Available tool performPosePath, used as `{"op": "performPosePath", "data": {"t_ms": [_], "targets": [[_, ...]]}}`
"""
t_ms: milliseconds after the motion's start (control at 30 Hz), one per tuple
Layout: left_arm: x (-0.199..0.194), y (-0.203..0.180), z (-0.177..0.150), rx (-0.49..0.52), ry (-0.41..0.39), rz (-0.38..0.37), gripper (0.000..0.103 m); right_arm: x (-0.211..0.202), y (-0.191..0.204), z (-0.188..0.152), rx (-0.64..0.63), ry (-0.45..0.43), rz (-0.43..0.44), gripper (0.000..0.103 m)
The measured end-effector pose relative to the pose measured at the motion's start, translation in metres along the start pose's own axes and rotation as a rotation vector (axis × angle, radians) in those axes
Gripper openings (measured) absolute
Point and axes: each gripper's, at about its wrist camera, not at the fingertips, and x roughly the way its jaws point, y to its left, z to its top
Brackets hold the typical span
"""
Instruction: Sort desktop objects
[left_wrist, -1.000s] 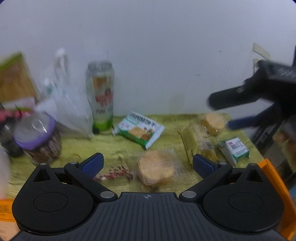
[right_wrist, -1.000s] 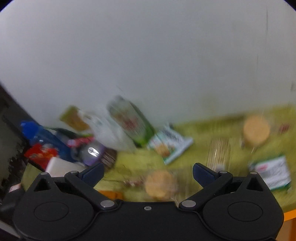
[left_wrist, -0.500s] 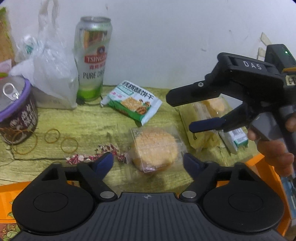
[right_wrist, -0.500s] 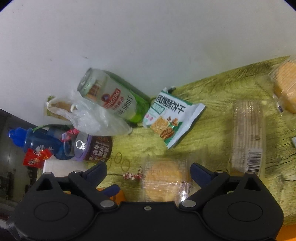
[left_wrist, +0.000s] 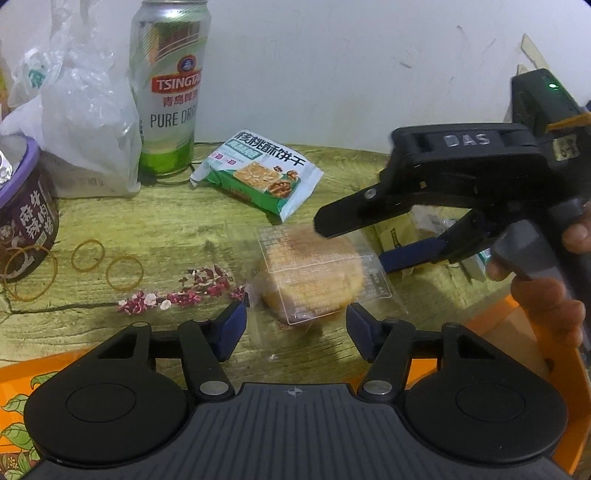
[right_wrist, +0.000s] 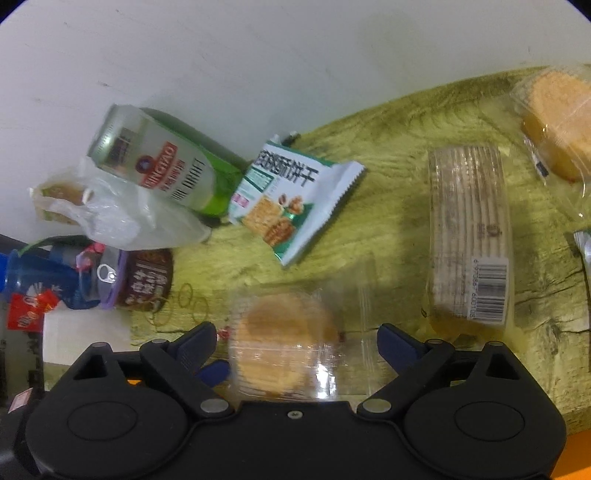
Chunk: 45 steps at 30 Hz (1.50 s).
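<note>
Looking along my left gripper, I see its fingers spread wide, one on each side of a wrapped round cake that lies on the yellow-green table; neither pad touches the clear wrapper. My right gripper comes in from the right above the same cake, a hand on its handle, its fingers also parted, with the upper one over the cake's far edge. From the right wrist view the cake sits between that gripper's wide-spread fingers, and I cannot tell whether they touch the wrapper.

Behind the cake lies a green and white biscuit packet, flat on the table. A tall beer can stands upright against the wall, with a crumpled plastic bag just beside it on the left. A purple-lidded tub stands at the left edge, and a few rubber bands lie near it, along with a small strip of red and white wrapper. In the right wrist view a long clear pack of crackers lies to the right of the cake, and a second wrapped cake sits further back. An orange tray edges the near side of the table.
</note>
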Motion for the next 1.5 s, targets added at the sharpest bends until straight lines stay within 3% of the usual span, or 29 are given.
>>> {"op": "performPosePath", "data": {"t_ms": [300,533,700,867,1500], "targets": [[0.003,-0.010,-0.002,0.059,-0.003,0.029,0.061,0.007,-0.008,-0.003,0.050,0.047,0.086,0.094],[0.003,-0.015,-0.002,0.064,-0.006,0.020,0.061,-0.014,-0.003,-0.003,0.043,0.009,0.182,0.094],[-0.006,-0.028,0.000,0.088,-0.036,-0.036,0.061,-0.024,0.005,-0.002,0.031,-0.013,0.229,0.090],[-0.004,-0.042,0.000,0.132,-0.052,-0.023,0.068,-0.031,0.013,-0.002,0.015,-0.029,0.270,0.090],[-0.022,-0.019,-0.007,0.081,-0.110,-0.055,0.068,-0.031,0.040,-0.008,-0.047,-0.013,0.398,0.090]]}}
